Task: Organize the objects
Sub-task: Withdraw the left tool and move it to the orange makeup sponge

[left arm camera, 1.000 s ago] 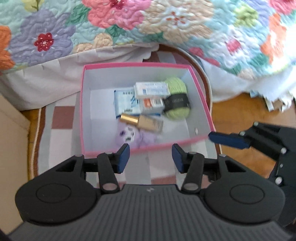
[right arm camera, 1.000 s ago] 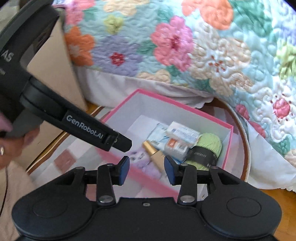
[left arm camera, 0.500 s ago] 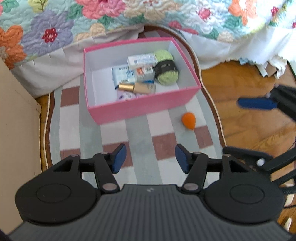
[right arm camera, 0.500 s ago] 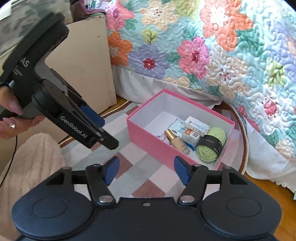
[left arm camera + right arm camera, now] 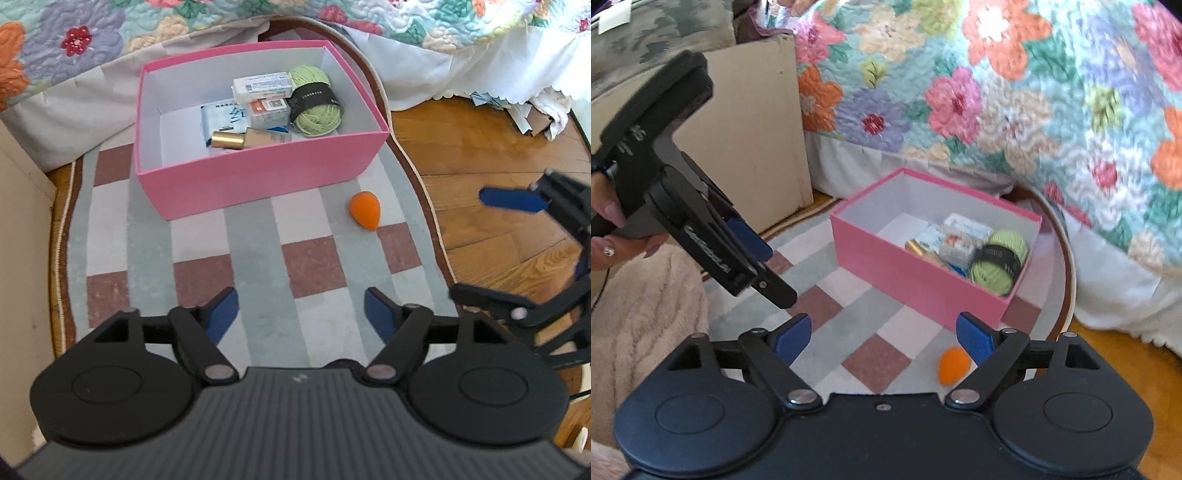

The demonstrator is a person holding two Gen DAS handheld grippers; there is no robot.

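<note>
With both grippers, left (image 5: 300,312) and right (image 5: 882,338), spread wide and empty, you seem between picks: the sponge (image 5: 365,210) lies on the rug (image 5: 258,258) just beside the box (image 5: 258,181), so lower the right over it.

The pink box (image 5: 258,181) near wall hides the lower parts of its contents. The right gripper (image 5: 532,254) is cut off at the right frame edge. Package labels (image 5: 264,86) are unreadable.

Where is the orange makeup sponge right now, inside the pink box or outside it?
Outside. The orange makeup sponge lies on the checked rug, in front of the pink box near its right corner, apart from its wall.
</note>
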